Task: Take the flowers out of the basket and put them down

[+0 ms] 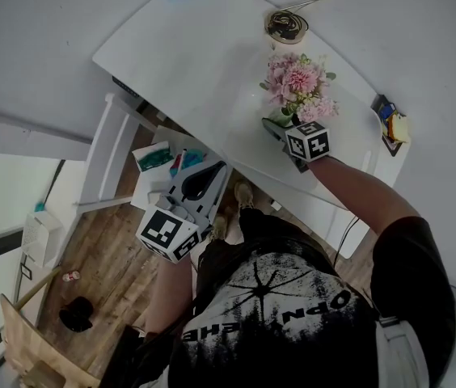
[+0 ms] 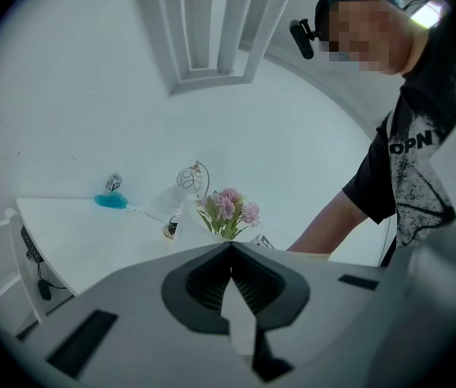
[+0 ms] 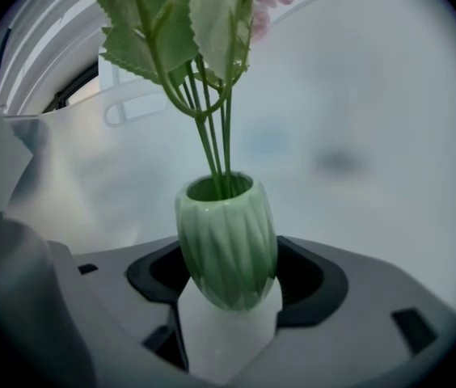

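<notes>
So the bunch of pink flowers (image 1: 299, 87) is sitting in a small ribbed pale-green ceramic vase (image 3: 226, 245), standing upright on the white tabletop (image 1: 196, 63) right of centre in the head view. No basket is showing anywhere. The right gripper (image 1: 280, 126) is reaching in from below, jaws standing wide either side of the vase's belly, and to me the pads are looking just off it rather than squeezing. Stems are running straight up, so I'm guessing the way out is straight back toward the table's near edge, right behind the gripper. The left gripper (image 1: 212, 175) is hanging lower left, off the table, jaws together, empty, well apart from the vase. A dark coiled cable (image 1: 286, 25) is lying just above the blooms, and bare table is stretching off to the left.
</notes>
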A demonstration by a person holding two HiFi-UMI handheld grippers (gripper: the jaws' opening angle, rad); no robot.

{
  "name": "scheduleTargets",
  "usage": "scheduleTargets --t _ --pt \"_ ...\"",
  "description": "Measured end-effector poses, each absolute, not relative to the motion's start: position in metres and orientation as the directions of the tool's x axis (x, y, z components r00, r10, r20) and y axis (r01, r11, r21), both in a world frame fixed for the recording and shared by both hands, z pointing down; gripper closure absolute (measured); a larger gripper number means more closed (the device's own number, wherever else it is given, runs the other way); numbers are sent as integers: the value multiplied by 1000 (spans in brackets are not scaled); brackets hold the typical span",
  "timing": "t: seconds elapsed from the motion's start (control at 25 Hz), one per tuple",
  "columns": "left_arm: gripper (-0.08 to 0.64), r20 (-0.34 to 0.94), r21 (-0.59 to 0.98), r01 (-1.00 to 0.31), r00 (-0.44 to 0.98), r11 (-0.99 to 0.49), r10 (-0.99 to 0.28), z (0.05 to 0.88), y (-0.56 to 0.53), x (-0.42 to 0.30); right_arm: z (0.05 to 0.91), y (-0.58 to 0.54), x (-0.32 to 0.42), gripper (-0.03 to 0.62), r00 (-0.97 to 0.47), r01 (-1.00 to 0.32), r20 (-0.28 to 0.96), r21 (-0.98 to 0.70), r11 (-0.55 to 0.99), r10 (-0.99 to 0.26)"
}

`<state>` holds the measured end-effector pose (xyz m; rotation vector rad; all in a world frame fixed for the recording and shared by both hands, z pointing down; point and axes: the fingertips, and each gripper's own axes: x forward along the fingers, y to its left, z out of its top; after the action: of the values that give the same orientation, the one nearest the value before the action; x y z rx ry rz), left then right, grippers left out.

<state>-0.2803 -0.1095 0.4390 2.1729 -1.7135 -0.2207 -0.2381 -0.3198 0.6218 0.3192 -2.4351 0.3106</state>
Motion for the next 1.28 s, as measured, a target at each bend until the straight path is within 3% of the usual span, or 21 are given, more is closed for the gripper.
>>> scheduleTargets --t 0.76,1.28 --pt "548 94 354 -910 265 -217 -960 432 -105 -284 608 -308 -244 305 -755 -224 651 -139 965 -82" --pt "548 62 315 -887 374 -337 -926 413 -105 -273 555 -292 -234 305 -765 -208 638 -111 972 -91"
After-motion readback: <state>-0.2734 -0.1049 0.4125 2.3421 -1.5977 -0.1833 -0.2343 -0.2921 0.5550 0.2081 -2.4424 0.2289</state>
